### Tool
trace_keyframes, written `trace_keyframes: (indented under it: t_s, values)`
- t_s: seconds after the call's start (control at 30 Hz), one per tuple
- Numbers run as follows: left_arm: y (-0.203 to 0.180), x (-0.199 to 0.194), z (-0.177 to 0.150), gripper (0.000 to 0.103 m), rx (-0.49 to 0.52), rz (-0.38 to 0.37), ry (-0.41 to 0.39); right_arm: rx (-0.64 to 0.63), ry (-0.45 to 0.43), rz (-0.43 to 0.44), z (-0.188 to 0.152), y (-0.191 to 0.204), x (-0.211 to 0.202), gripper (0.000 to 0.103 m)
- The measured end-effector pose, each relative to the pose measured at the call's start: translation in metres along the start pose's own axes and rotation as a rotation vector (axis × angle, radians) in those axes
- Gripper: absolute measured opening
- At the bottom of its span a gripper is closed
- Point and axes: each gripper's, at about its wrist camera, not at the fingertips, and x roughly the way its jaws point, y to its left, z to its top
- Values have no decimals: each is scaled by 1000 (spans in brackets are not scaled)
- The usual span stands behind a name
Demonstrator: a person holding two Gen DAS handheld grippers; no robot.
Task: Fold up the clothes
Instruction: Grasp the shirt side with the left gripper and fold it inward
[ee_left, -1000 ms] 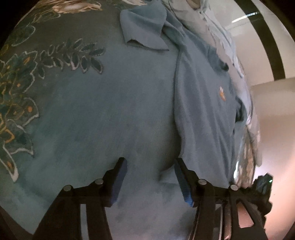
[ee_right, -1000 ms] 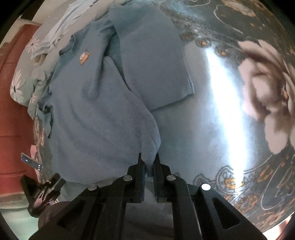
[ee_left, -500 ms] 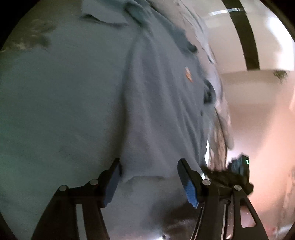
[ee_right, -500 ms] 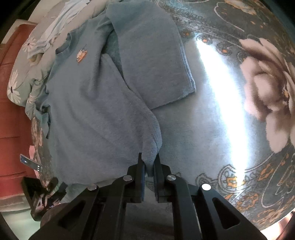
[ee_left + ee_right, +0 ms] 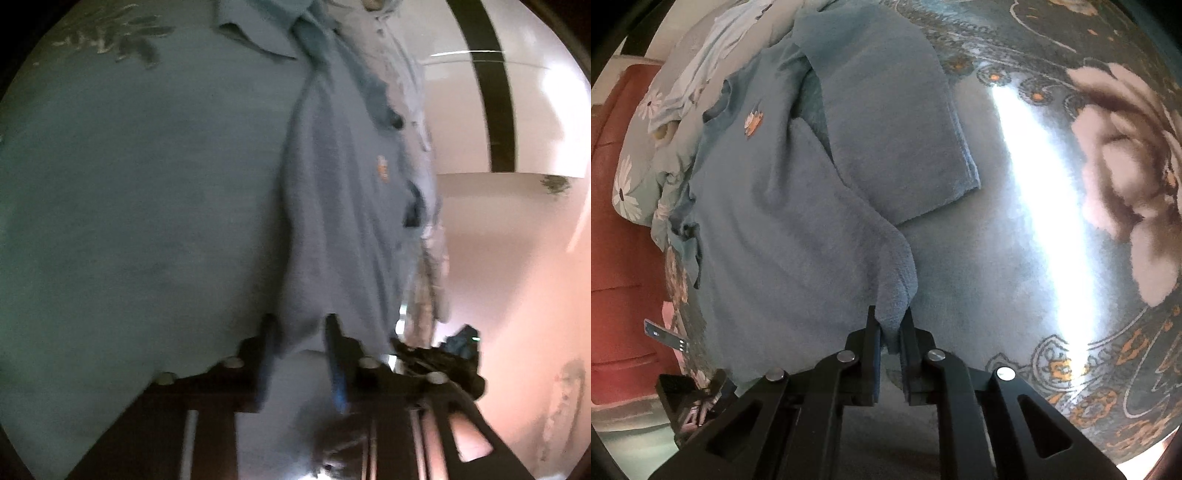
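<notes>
- The setting is a bed covered by a teal plush bedspread (image 5: 1015,258) printed with big pale flowers and orange paisley; a red upholstered headboard (image 5: 617,258) stands at its far side, and in the left wrist view a cream wall shows beyond the bed's edge.
- A floral-print pillow (image 5: 635,184) lies against the headboard, with a pale blue garment (image 5: 713,62) rumpled beside it.
- The blue short-sleeved knit polo shirt (image 5: 783,229), with a small orange emblem on the chest, lies face up on the bedspread, collar toward the pillow, one sleeve spread flat to the side.
- It looks soft, light and limp: judged likely to sag and crease wherever it is not held, and the plush beneath should drag on it. The hem corners seem the sound places to grip.
- The right claw (image 5: 890,332) is nearly closed, pinching a raised bunch of the shirt's hem corner.
- The left claw (image 5: 299,332) is closing, with the opposite hem corner between its fingers; blur hides whether the pads already press on the cloth.
</notes>
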Motion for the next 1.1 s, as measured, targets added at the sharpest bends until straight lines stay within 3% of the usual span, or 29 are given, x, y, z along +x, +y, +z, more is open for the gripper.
trace_keyframes:
  t_s: [0.13,0.2,0.23,0.43,0.53,0.67,0.77,0.87,0.97,1.1]
  values:
    - [-1,7,-4,19,2,41,7,15,-3,1,1,-1,0,10]
    - [-4,9,-6,7,-2,74,-19,12,-10,1,-1,0,-1,10]
    - [-6,8,-7,6,-6,90,-35,4,-16,1,-2,1,-3,9]
    - [-16,-21,-17,5,39,124,-111,-180,-54,68,-15,26,-26,8]
    - [-17,-32,-23,5,72,175,-119,-241,-16,30,-23,25,-22,8]
    - [2,-14,-21,5,28,268,-77,-182,29,34,-26,10,1,8]
    - [11,-11,-21,5,-8,250,-73,-143,42,56,-29,3,9,8]
    - [14,-16,-20,9,-24,213,-74,-127,47,106,-24,-1,3,10]
    - [16,-26,-20,11,-23,164,-71,-185,8,86,-18,-6,-21,17]
    - [15,-48,-18,30,-8,181,-117,-165,-122,2,8,-20,-48,26]
